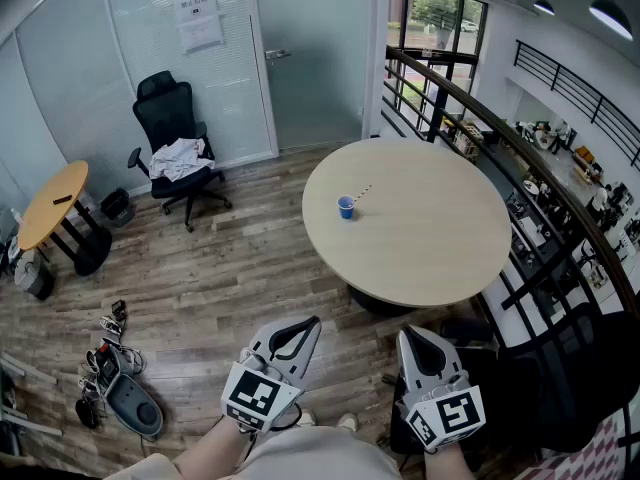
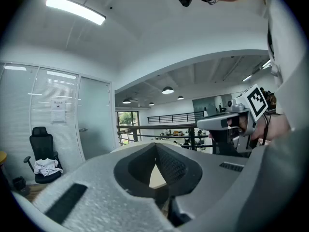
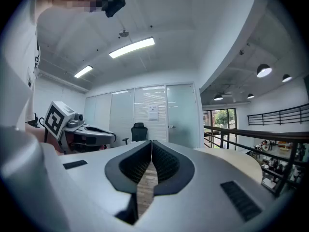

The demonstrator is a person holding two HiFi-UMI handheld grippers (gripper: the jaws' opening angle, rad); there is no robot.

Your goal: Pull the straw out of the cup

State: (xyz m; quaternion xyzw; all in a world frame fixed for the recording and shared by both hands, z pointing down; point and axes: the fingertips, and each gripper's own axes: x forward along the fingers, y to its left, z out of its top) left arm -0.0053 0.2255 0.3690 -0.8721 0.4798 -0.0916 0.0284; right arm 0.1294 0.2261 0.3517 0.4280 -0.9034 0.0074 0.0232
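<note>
A small blue cup (image 1: 346,207) stands on the round beige table (image 1: 430,248), left of its middle, with a striped straw (image 1: 361,194) leaning out to the upper right. My left gripper (image 1: 311,325) and right gripper (image 1: 409,335) are held side by side close to my body, well short of the table. Both are shut, tips meeting, with nothing between them. In the left gripper view the left gripper (image 2: 155,145) faces the table edge, and the right gripper's body (image 2: 231,124) shows at the right. In the right gripper view the right gripper (image 3: 151,143) points level toward the glass wall.
A black office chair (image 1: 175,143) with white cloth stands at the back left, near an oval yellow table (image 1: 50,205). Cables and gear (image 1: 115,378) lie on the wood floor at the left. A black railing (image 1: 520,168) runs behind the round table on the right.
</note>
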